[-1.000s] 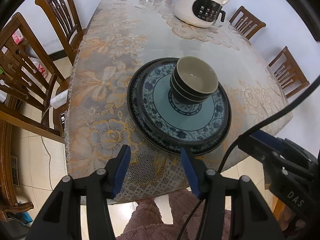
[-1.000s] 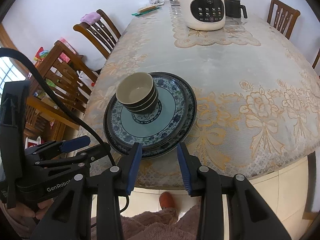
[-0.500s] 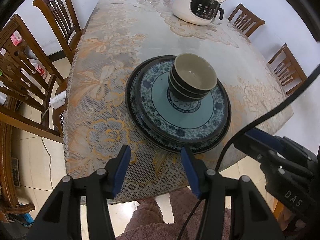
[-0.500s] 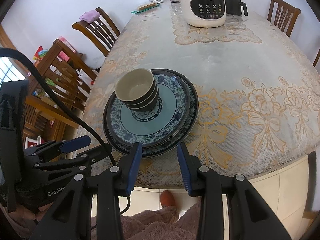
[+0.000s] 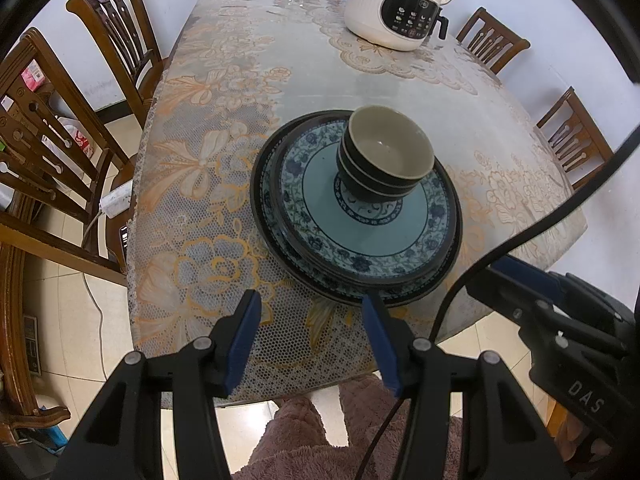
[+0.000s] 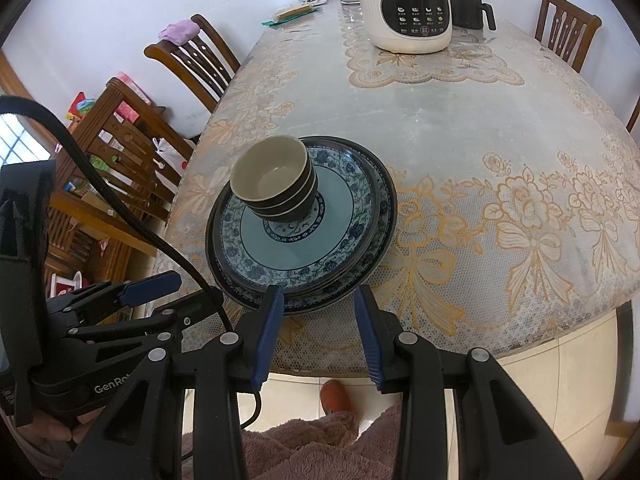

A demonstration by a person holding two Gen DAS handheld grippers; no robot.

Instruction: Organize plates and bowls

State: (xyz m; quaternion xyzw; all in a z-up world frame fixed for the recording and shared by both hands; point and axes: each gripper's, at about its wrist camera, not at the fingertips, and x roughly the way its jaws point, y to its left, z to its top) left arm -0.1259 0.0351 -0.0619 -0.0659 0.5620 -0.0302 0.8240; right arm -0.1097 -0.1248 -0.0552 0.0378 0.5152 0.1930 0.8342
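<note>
Nothing moved vs earlier frames; both hands static. Bowls (image 5: 386, 160) stacked on plates (image 5: 360, 240), stack near desk (image 5: 224, 128) edge. L fingers (image 5: 312, 334) apart, empty, just short of plate rim. R fingers (image 6: 318, 330) apart too, empty, at rim. Kettle (image 6: 408, 4) far end.

I see stacked dark bowls (image 5: 386, 160) with cream insides, nested upright, sitting off-centre on stacked blue floral plates (image 5: 360, 236), near my table edge.
</note>
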